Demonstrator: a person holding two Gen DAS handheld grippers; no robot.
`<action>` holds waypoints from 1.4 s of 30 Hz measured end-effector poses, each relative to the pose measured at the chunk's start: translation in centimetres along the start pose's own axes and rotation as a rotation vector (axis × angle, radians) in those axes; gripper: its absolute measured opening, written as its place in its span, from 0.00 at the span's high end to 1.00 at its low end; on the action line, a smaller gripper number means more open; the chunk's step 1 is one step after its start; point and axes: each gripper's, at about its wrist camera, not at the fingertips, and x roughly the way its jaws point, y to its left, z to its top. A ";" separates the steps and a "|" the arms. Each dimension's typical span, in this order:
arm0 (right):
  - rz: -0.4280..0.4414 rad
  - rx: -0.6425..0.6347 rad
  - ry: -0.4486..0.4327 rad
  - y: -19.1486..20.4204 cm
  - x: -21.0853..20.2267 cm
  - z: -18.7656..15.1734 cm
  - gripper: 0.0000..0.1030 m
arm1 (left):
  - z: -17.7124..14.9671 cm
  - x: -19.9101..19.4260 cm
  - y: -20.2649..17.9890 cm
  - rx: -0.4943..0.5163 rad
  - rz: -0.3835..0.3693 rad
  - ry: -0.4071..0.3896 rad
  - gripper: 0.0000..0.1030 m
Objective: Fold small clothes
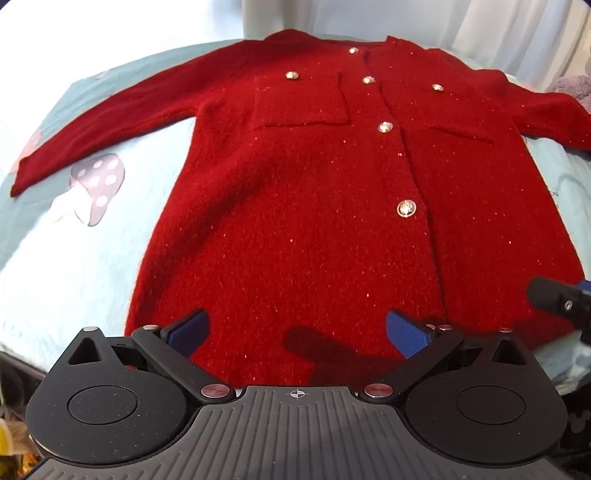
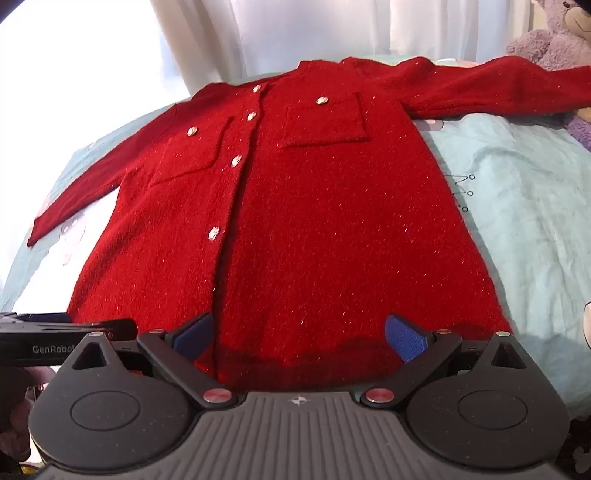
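Observation:
A small red knitted cardigan (image 1: pixel 303 206) with shiny round buttons and two chest pockets lies spread flat, front up, both sleeves stretched outward. Its hem is nearest to me. My left gripper (image 1: pixel 297 334) hovers over the left part of the hem, jaws wide open, nothing between its blue pads. In the right wrist view the same cardigan (image 2: pixel 314 221) fills the middle, and my right gripper (image 2: pixel 299 338) hangs open above the right part of the hem. Each gripper shows at the edge of the other's view: the right one (image 1: pixel 561 299), the left one (image 2: pixel 66 332).
The cardigan rests on a pale blue bedsheet (image 1: pixel 74 258) printed with a mushroom (image 1: pixel 98 188). A purple plush toy (image 2: pixel 554 40) sits at the far right by the sleeve end. White curtains (image 2: pixel 314 29) hang behind the bed.

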 end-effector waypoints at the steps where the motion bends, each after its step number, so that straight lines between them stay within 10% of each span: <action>1: 0.000 0.019 -0.029 -0.6 0.0 0.4 0.04 | 0.6 0.1 0.1 -0.002 -0.006 -0.008 0.00; 6: 0.036 0.154 -0.347 -5.6 -0.2 2.1 0.04 | 3.4 1.3 0.7 -0.039 -0.011 -0.090 0.00; 11: -0.032 0.351 -0.240 -11.2 4.0 7.4 0.04 | 6.3 3.6 1.5 -0.083 0.024 -0.200 0.00; 19: -0.099 0.595 -0.514 -22.7 3.7 12.7 0.07 | 8.3 8.3 1.6 -0.109 -0.003 -0.198 0.00; 22: -0.118 0.655 -0.546 -27.3 3.8 14.2 0.29 | 8.5 9.5 1.3 -0.164 0.000 -0.182 0.00; 30: -0.044 0.878 -0.624 -35.8 7.3 15.7 0.39 | 7.8 10.5 0.0 -0.154 0.002 -0.187 0.00; 33: -0.040 0.901 -0.655 -36.9 8.1 16.8 0.43 | 8.1 10.7 -0.2 -0.156 0.024 -0.169 0.00; 39: -0.086 0.872 -0.698 -37.2 8.0 19.0 0.89 | 8.5 10.4 0.5 -0.221 0.003 -0.160 0.00; 42: -0.162 0.770 -0.718 -35.6 6.7 20.4 0.91 | 8.9 9.9 1.1 -0.249 -0.041 -0.159 0.00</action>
